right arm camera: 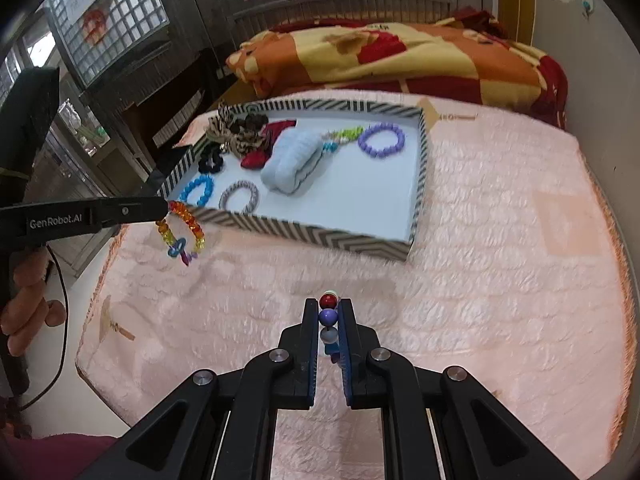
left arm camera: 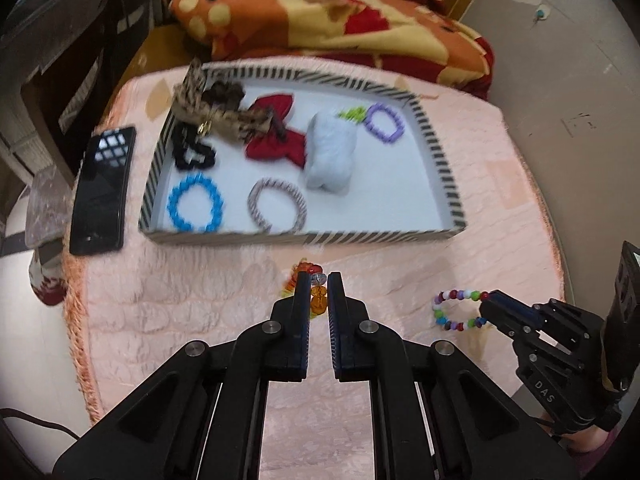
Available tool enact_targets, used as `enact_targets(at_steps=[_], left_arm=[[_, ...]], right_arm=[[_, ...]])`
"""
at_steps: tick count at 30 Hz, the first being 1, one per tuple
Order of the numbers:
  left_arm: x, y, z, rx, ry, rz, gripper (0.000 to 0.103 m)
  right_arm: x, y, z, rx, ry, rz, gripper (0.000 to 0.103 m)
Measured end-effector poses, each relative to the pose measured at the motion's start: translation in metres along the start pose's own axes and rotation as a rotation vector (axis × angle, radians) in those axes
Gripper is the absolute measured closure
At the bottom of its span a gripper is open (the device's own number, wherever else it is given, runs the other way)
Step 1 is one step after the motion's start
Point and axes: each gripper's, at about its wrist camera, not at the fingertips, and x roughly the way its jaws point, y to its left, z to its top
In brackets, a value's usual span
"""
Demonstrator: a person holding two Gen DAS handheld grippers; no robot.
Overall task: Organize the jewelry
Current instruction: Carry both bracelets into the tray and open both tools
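Note:
My left gripper [left arm camera: 319, 280] is shut on an orange and yellow bead bracelet [left arm camera: 318, 300], which hangs off the pink bed cover [right arm camera: 480, 240] in the right wrist view [right arm camera: 184, 232]. My right gripper [right arm camera: 329, 303] is shut on a multicoloured bead bracelet [right arm camera: 328, 316]; its loop dangles at the right in the left wrist view [left arm camera: 460, 310]. Beyond both stands a zebra-striped tray [left arm camera: 304, 236] holding a blue bracelet [left arm camera: 195, 208], a striped bracelet [left arm camera: 277, 210], a purple bracelet [left arm camera: 385, 123], a red bow [left arm camera: 276, 132], scrunchies and a rolled pale blue cloth [left arm camera: 330, 156].
A black phone [left arm camera: 103, 190] lies left of the tray on the cover. A folded orange and red blanket [left arm camera: 320, 12] is behind the tray. The cover's fringed edge drops off at the left, and a wall [left arm camera: 580, 100] stands at the right. A hand [right arm camera: 24, 312] grips the left tool.

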Motion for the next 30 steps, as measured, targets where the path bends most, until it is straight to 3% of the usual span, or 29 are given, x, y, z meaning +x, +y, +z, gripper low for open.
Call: enact_targets(at_steps=[9, 17, 23, 30], left_arm=[[-0.019, -0.031, 0.032, 0.066, -0.056, -0.019, 0.096], [0.005, -0.064, 0.06, 0.112, -0.059, -0.007, 0.096], [0.045, -0.072, 0.073, 0.115, -0.014, 0.018, 0.096], [0.103, -0.04, 0.068, 0.064, 0.093, 0.077, 0.096]], right_arm=[[-0.016, -0.014, 0.027, 0.005, -0.057, -0.032, 0.094], [-0.019, -0.034, 0.06, 0.034, -0.083, -0.071, 0.094], [-0.008, -0.049, 0.08, 0.063, -0.078, -0.086, 0.094], [0.027, -0.047, 0.108, 0.064, -0.041, -0.053, 0.094]])
